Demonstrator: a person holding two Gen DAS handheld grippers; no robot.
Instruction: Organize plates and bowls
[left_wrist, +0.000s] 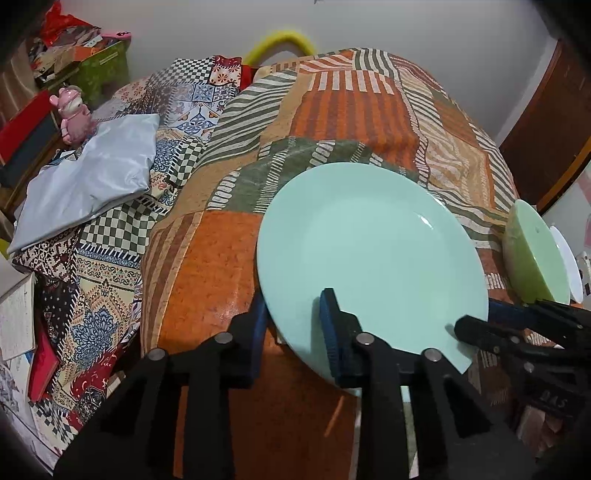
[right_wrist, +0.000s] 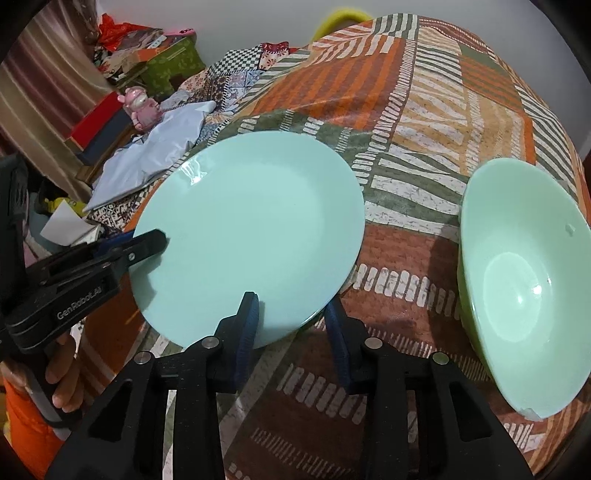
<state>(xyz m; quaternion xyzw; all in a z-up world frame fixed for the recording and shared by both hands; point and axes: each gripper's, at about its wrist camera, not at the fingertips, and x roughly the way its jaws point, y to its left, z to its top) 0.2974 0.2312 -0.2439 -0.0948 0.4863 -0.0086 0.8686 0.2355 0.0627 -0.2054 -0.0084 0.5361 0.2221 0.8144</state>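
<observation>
- A big round pale blue-green plate (left_wrist: 373, 258) sits in the lower middle of the left wrist view. It rests on a table with an orange, green and white patterned cloth (left_wrist: 354, 107).
- The left gripper (left_wrist: 295, 332), black with blue pads, is clamped on the near edge of the plate, at the bottom of that view. One finger is on top of the rim and the other is under it.
- The right gripper (right_wrist: 291, 332) is at the bottom middle of the right wrist view. It pinches another part of the plate's near edge, with one finger on top and one below.
- So both grippers hold the same plate, one on each side.
- A round light green bowl (right_wrist: 524, 291) sits on the cloth at the right side of the right wrist view. It is beside the plate but not touching it. It is empty, and its rim looks chipped near the bottom.
- At the far right of the left wrist view, a white dish (left_wrist: 565, 269) peeks out behind the bowl. I cannot tell what kind it is.
- I think the tidying has only just started. The plate is grabbed but not yet put anywhere. Nothing is stacked yet.
- The plate, the bowl and the white dish all look left to sort.
</observation>
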